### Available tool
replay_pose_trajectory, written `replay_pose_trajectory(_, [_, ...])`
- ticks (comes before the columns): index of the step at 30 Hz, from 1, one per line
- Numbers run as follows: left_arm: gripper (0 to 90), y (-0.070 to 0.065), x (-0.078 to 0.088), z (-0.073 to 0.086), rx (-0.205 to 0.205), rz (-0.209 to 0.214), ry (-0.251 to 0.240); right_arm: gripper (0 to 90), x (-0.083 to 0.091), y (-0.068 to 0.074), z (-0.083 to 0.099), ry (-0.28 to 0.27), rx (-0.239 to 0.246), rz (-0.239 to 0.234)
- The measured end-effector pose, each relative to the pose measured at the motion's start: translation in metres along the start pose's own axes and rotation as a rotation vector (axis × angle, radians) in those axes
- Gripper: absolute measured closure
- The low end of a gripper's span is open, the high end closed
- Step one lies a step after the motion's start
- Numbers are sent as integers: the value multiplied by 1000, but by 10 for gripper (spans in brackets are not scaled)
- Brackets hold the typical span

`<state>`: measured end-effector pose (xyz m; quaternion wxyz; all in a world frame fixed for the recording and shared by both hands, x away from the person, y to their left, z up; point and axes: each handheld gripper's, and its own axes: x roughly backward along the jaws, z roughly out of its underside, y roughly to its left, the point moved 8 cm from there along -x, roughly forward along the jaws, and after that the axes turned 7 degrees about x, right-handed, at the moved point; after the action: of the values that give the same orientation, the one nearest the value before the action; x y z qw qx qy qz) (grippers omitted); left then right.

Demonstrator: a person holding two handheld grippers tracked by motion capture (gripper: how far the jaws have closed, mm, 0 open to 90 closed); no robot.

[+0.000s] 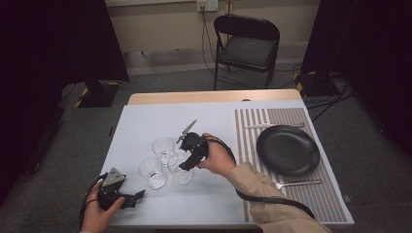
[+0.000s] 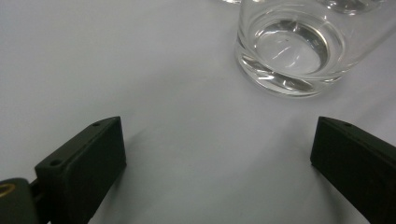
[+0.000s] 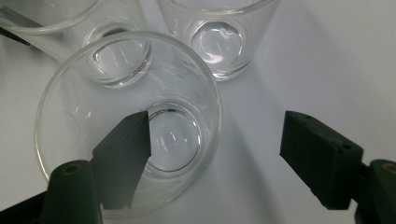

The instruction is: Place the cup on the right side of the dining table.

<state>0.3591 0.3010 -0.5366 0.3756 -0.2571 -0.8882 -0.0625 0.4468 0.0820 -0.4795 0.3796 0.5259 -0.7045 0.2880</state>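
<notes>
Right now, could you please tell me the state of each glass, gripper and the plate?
Nearest glass: upright, empty, one right-gripper jaw inside its rim.
Two other glasses: upright, empty.
Right gripper: open, not gripping.
Left gripper: open, empty.
Black plate: empty.

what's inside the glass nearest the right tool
One jaw of the right tool dips inside the nearest glass; the other stays outside its wall. Otherwise it looks empty, though the jaw hides part of the bottom.

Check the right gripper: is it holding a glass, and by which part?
Not yet. The right gripper straddles the nearest glass's rim wall, one jaw inside, one outside, with a clear gap at the outer jaw.
</notes>
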Motion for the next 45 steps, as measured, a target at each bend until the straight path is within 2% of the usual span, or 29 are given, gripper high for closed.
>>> replay_pose_trajectory(3, [25,0,0,0,0,0,0,311,-1,1,0,6,-14,-7])
replay_pose_trajectory(4, [25,0,0,0,-1,1,1,386,-1,2,1,15,-20,-9])
replay_pose_trajectory(5, [25,0,0,0,-1,1,1,386,-1,2,1,15,-20,-9])
replay_pose_trajectory(6, [25,0,0,0,-1,1,1,408,-3,3,4,45,-14,-13])
replay_pose_trajectory(7, [25,0,0,0,-1,1,1,408,-3,3,4,45,-14,-13])
replay_pose_trajectory(8, [25,0,0,0,-2,0,1,451,-7,6,9,78,17,-8])
replay_pose_trajectory(11, [25,0,0,0,-1,0,1,466,-9,9,14,89,21,-34])
replay_pose_trajectory(12, [25,0,0,0,-1,0,1,520,-8,10,16,79,-6,-35])
replay_pose_trajectory(13, [25,0,0,0,-1,0,1,520,-8,10,16,79,-6,-35])
replay_pose_trajectory(17, [25,0,0,0,-2,0,1,634,-4,9,20,69,-36,-38])
replay_pose_trajectory(19, [25,0,0,0,-2,0,1,727,-2,6,24,72,-38,-19])
replay_pose_trajectory(20, [25,0,0,0,-1,0,0,765,-2,6,28,69,-61,-32])
replay_pose_trajectory(21, [25,0,0,0,-1,0,0,765,-2,6,28,69,-61,-32])
replay_pose_trajectory(22, [25,0,0,0,-2,0,1,820,-1,7,29,29,-93,-52])
replay_pose_trajectory(23, [25,0,0,0,-2,0,1,820,-1,7,29,29,-93,-52])
replay_pose_trajectory(25, [25,0,0,0,-1,0,1,850,1,9,28,-5,-114,-70])
replay_pose_trajectory(29, [25,0,0,0,-1,0,1,852,2,13,29,-29,-96,-37])
replay_pose_trajectory(30, [25,0,0,0,-2,0,1,852,3,13,30,-39,-103,-30])
replay_pose_trajectory(31, [25,0,0,0,-2,0,1,852,4,13,33,-55,-131,-28])
replay_pose_trajectory(36, [25,0,0,0,-2,0,1,853,7,12,39,-103,-168,-17])
replay_pose_trajectory(45, [25,0,0,0,0,0,0,853,21,6,43,-120,-197,-2])
